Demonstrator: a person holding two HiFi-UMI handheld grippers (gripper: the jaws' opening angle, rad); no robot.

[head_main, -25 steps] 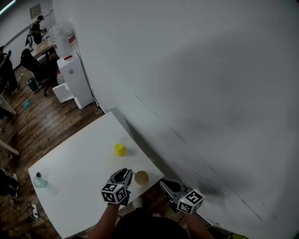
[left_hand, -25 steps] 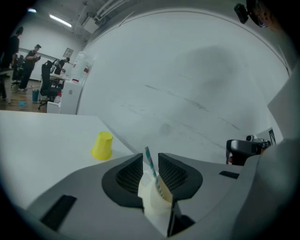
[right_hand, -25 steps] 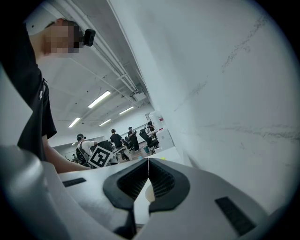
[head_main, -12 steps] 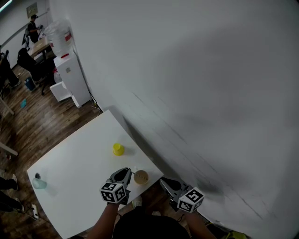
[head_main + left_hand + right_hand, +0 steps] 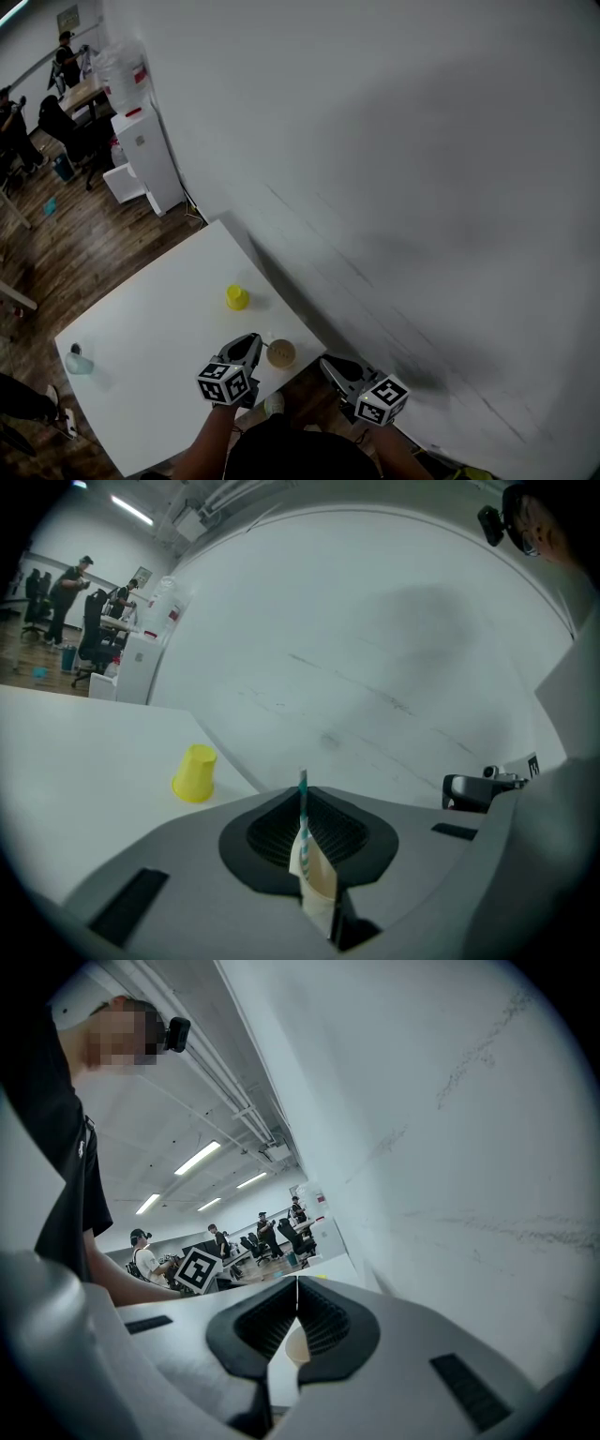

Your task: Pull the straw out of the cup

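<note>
Pinching down in the middle of the left gripper view, the left gripper (image 5: pixel 302 808) has its dark ribbed jaws pressed together on a thin teal-and-white striped drinking straw (image 5: pixel 302 787). The straw stands nearly upright, with its top poking just above the jaw tips. Its lower part runs down to a tan paper cup (image 5: pixel 317 888) that shows in the slot below the pads.

In the head view the same gripper (image 5: pixel 248 343) sits at the lower centre of the frame. The paper cup (image 5: pixel 280 353) is just to its right, near the lower right edge of a white rectangular table (image 5: pixel 159 328) (the straw is too small to make out there).

A small yellow plastic cup (image 5: pixel 237 298) stands further up the table, apart from both. A small clear cup (image 5: pixel 79 363) sits at the table's far left corner.

The right gripper (image 5: pixel 330 367) hangs off the table at the lower right, beside a plain grey wall (image 5: pixel 375 141). In its own view its jaws (image 5: pixel 297 1290) meet in a thin seam with nothing clamped, and the cup's rim (image 5: pixel 294 1349) shows through the gap beneath.
</note>
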